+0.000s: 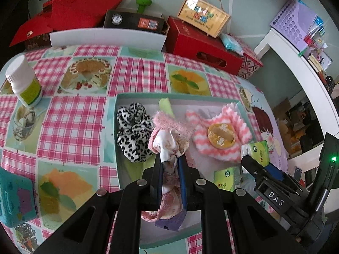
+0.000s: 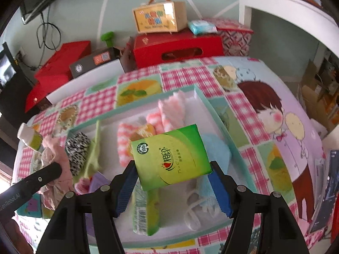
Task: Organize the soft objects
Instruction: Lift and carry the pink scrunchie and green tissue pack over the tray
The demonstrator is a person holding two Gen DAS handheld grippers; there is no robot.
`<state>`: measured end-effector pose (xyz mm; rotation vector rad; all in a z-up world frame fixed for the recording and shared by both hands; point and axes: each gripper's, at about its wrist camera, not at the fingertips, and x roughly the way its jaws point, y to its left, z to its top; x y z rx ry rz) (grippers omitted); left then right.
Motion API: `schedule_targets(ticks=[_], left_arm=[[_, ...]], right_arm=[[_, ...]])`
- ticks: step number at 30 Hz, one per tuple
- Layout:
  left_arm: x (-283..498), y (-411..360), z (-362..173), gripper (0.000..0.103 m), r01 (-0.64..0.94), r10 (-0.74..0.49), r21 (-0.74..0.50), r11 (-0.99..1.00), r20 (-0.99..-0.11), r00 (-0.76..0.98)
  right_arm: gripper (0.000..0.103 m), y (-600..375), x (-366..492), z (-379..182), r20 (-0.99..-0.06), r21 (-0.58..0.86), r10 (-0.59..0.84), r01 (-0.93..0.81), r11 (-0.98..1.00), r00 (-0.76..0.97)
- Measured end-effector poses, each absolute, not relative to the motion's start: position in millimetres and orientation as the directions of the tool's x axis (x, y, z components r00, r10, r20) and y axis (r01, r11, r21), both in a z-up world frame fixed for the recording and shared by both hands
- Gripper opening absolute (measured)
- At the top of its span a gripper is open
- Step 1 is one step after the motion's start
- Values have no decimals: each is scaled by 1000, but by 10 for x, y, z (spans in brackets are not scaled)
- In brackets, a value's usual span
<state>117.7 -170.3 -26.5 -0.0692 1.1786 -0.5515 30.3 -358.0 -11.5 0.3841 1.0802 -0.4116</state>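
A teal-rimmed white box [image 1: 118,148] lies on the checked tablecloth. In it are a leopard scrunchie [image 1: 133,131], a pink fuzzy piece [image 1: 169,122] and a pink-white striped cloth [image 1: 220,135]. My left gripper [image 1: 170,158] is shut on a pink and white sock [image 1: 167,146], held above the box. My right gripper [image 2: 171,167] is shut on a green tissue pack [image 2: 169,154] above the box [image 2: 214,110]; it also shows in the left wrist view [image 1: 257,152]. A second green tissue pack [image 2: 146,209] and a light blue cloth [image 2: 216,152] lie in the box below it.
A white pill bottle [image 1: 23,82] stands at the table's left. A teal box [image 1: 14,201] sits at the near left. Red boxes [image 1: 203,46], a black box [image 1: 133,21] and a yellow case [image 1: 203,14] line the far edge. A white shelf [image 1: 296,63] stands at the right.
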Motion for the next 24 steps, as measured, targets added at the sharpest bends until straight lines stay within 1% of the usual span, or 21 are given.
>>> schedule_targets(ticks=[3,10,18,20,22,24], left_arm=[[1191,-1711,-366,14,363,-424,-321,875,-870,252],[1219,-1718,-548,15,345,-390,-300,889,-892,230],[1217,-1716,-555,16,342,-384,-297,892,-896,223],[1210,-1714,-539,18,341,-384,-298,892,-897,219],[1202,-1710,-516,30,338,-386,-302,891,-896,217],[1194,-1706,-481,34,339,-386,-299,892,-895,225]], right_arm=[[70,-3607,285,-205,-918,90,-129,514,853,375],[70,-3650,259,-211,-919,106,-119,528,842,375],[70,-3654,259,-205,-922,98,-126,534,840,367],[70,-3649,262,-199,-922,94,-129,534,840,365],[71,-3648,259,-184,-920,92,-133,533,841,369],[71,-3645,253,-162,-917,92,-137,531,842,376]])
